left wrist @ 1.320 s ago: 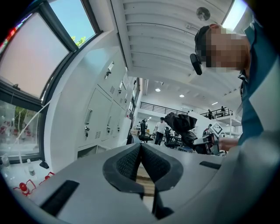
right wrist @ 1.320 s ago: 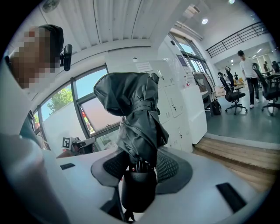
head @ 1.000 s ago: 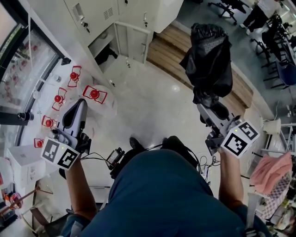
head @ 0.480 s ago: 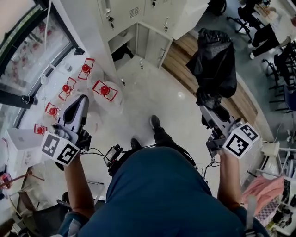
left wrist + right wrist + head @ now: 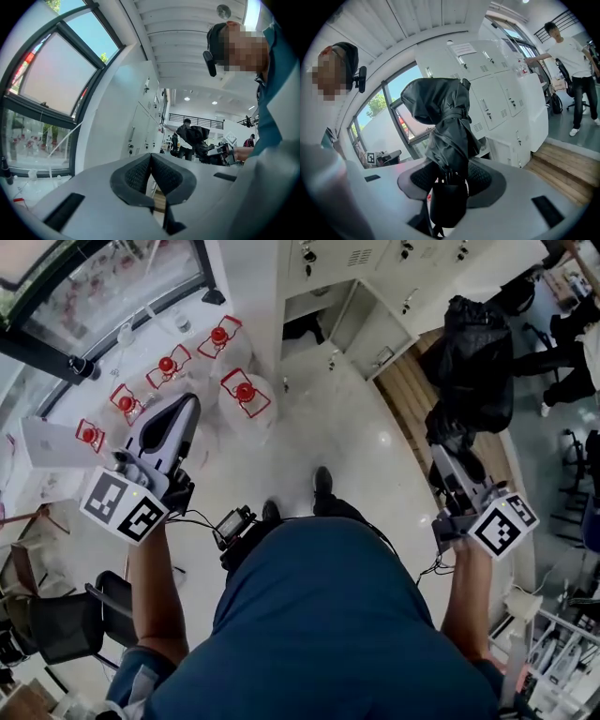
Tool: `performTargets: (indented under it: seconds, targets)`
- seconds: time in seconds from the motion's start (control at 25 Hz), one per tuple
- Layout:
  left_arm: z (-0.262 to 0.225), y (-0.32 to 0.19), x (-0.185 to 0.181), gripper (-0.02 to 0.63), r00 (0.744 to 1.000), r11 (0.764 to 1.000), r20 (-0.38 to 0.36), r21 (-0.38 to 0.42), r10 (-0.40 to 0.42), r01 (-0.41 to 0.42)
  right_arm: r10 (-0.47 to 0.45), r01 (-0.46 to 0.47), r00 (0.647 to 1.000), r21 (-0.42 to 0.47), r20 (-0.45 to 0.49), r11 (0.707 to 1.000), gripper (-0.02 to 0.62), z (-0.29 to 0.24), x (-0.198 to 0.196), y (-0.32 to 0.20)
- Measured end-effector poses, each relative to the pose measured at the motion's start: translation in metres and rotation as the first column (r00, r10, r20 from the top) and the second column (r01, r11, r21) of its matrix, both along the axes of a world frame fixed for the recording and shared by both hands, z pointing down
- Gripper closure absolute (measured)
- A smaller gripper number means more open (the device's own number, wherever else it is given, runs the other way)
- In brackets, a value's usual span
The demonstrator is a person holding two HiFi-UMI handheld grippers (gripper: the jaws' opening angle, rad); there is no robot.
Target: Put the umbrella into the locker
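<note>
Right tool [image 5: 450, 177] grasps the folded umbrella [image 5: 478, 352]; left tool [image 5: 151, 161] is clenched, empty. The open locker [image 5: 323, 301], upper middle of the head view, is not yet reached.

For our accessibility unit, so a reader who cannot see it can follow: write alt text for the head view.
Seen from above, the right tongs grip a bundled black umbrella, while the left tongs are shut and empty. An open locker stands ahead at floor level.
</note>
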State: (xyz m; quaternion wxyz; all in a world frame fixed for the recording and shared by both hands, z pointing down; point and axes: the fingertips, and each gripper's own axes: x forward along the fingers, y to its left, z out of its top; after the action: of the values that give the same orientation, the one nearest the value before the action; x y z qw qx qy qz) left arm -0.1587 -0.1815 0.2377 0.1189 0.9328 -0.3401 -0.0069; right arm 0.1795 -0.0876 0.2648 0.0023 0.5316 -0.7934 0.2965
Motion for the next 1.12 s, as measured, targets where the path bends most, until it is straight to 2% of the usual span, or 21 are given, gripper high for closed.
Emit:
performTargets:
  seconds: [0.16,0.44,1.12]
  targets:
    - [0.005,-0.006,-0.004,0.588,0.999,0.999,-0.009,-0.009,-0.048,0.048,-0.048,0.048,0.999,-0.017,-0.011,0.999,0.41,0.006,-0.001,-0.023]
    - [0.01,-0.022,-0.001,0.588,0.997,0.997,0.005,-0.014,-0.08,0.08,-0.094,0.093,0.996,-0.044,-0.013,0.995,0.41,0.021,0.001,-0.054]
    - [0.043,-0.058,0.014,0.588,0.99,0.988,0.064,-0.078,-0.128,0.133,-0.175,0.175,0.985,-0.127,0.013,0.976,0.41,0.086,0.012,-0.135]
